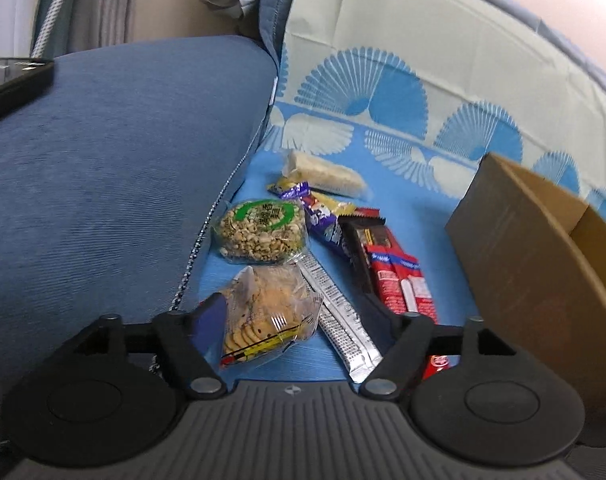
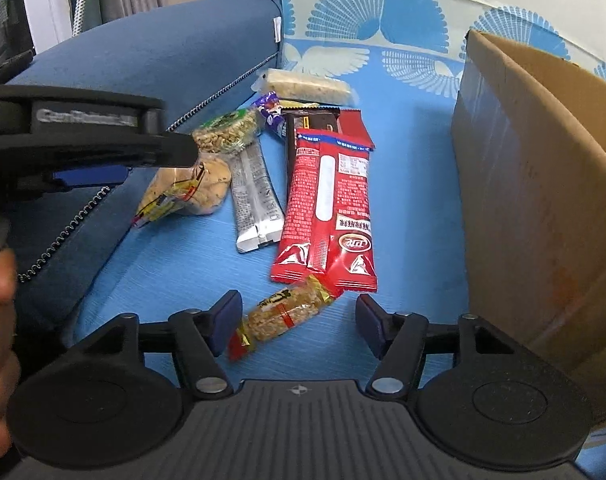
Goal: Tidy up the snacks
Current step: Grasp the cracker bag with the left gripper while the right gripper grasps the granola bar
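Note:
Snacks lie in a loose pile on a blue mat. My left gripper point(image 1: 293, 308) is open, its fingers straddling a clear bag of biscuits point(image 1: 267, 312) and a silver bar point(image 1: 339, 316). Beyond lie a round peanut cake point(image 1: 259, 230), purple wrappers point(image 1: 323, 220) and red wafer packs point(image 1: 403, 280). My right gripper point(image 2: 297, 320) is open around a small peanut bar point(image 2: 283, 312) with a gold and red wrapper. The red wafer packs point(image 2: 331, 204) lie just beyond it. The left gripper point(image 2: 103, 148) shows in the right wrist view over the biscuit bag point(image 2: 191, 192).
An open cardboard box point(image 1: 543, 260) stands on the right; it also shows in the right wrist view point(image 2: 543, 168). A blue sofa armrest point(image 1: 103, 180) rises on the left with a dark phone point(image 1: 11, 80) on it. The patterned backrest point(image 1: 383, 60) stands behind.

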`<control>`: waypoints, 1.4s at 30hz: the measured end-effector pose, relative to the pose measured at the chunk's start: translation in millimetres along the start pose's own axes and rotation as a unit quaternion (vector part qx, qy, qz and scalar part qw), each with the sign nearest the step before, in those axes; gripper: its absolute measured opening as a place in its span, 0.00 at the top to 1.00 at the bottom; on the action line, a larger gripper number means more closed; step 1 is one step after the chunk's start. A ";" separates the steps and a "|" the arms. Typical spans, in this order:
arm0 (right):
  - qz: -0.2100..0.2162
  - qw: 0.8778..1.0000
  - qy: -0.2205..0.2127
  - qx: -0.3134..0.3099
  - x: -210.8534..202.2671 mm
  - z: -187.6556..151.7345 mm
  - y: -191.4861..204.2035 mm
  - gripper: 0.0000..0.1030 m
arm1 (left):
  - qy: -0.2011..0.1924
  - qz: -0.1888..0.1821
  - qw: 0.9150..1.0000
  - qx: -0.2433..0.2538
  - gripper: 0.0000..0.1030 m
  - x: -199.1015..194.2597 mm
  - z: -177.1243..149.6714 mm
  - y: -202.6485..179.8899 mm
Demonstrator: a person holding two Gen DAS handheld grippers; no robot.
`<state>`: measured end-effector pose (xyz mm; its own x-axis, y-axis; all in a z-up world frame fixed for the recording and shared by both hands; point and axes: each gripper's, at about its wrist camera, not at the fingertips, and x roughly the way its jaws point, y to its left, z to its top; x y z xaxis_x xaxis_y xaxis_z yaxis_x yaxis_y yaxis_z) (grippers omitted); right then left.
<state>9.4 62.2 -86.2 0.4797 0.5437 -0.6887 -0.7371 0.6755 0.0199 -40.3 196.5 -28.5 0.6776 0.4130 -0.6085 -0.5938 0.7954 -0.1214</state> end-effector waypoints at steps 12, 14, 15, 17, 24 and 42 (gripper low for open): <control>-0.024 0.999 0.008 -0.020 -5.6 1.0 -2.6 0.38 | 0.033 0.054 0.997 0.044 0.17 30.9 -4.9 -16.3; -0.025 0.999 0.010 -0.026 -5.5 -0.6 -1.4 0.38 | 0.041 0.063 0.996 0.052 0.17 35.9 -5.9 -18.5; -0.024 0.999 0.010 -0.028 -6.1 -1.7 -1.5 0.38 | 0.042 0.066 0.995 0.054 0.18 37.5 -6.2 -18.8; -0.017 0.999 0.009 -0.031 -6.4 -2.3 -1.1 0.44 | 0.046 0.073 0.995 0.054 0.23 40.1 -6.7 -18.2; 0.010 0.997 -0.004 -0.079 -11.6 -6.2 9.7 0.77 | 0.043 0.053 0.998 0.003 0.46 33.3 -1.7 1.2; 0.022 0.996 -0.008 -0.084 -42.4 -12.8 -1.4 0.94 | 0.087 -0.118 0.987 -0.061 0.48 -29.3 -14.0 8.4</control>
<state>-16.0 31.8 -66.3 0.4516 0.5795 -0.6784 -0.8262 0.5587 -0.0727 -71.2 184.9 -22.6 0.7243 0.1320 -0.6768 -0.4838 0.7967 -0.3623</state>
